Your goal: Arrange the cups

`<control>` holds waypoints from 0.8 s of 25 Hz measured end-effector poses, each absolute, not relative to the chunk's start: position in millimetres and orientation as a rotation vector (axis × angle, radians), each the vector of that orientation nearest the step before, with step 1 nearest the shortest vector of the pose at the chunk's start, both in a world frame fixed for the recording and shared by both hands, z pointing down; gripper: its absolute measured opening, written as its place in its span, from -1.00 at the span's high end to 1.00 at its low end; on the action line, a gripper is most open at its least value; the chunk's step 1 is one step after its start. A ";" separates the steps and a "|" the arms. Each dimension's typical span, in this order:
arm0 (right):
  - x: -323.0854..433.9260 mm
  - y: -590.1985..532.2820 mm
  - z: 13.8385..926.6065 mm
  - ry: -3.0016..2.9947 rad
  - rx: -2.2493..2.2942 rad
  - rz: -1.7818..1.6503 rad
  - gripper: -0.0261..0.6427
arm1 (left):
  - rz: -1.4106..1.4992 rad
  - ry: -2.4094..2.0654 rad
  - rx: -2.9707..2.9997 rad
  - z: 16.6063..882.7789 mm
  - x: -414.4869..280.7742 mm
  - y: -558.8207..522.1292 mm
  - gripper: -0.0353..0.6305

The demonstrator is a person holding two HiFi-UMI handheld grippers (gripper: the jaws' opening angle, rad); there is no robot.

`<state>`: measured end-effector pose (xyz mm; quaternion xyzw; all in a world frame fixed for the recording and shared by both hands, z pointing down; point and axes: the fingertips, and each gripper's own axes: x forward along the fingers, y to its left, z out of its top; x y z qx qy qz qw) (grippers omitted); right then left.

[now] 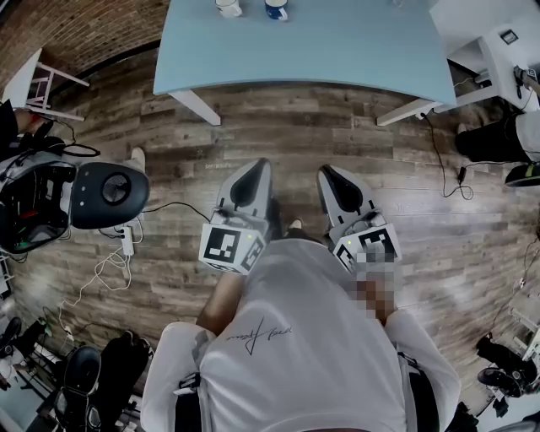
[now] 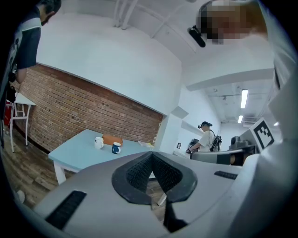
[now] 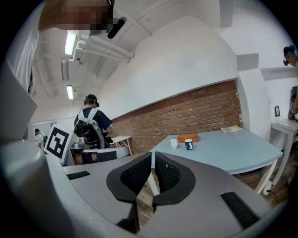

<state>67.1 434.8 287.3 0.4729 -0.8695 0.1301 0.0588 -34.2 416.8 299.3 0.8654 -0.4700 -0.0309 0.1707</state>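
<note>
Cups wait ahead: your left gripper (image 1: 253,171) and right gripper (image 1: 332,175) are both pressed together, pinching nothing, above the wood floor (image 1: 396,169), well short of the pale blue table (image 1: 337,51). Step in squarely and spread one pair of jaws before reaching. A white cup (image 1: 228,8) and a blue cup (image 1: 276,9) stand upright, just beside each other, toward its far side.

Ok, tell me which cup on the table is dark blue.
The right cup in the right gripper view; the left cup is white.
</note>
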 end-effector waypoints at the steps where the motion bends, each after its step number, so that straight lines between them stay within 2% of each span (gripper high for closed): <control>1: 63.5 428.7 288.2 -2.634 1.428 0.400 0.86 | -0.089 -1.333 2.458 299.2 -35.7 410.0 0.88; 20: 2.8 348.8 262.8 -2.667 1.451 0.306 0.86 | -0.173 -1.298 2.514 276.2 -84.2 327.3 0.88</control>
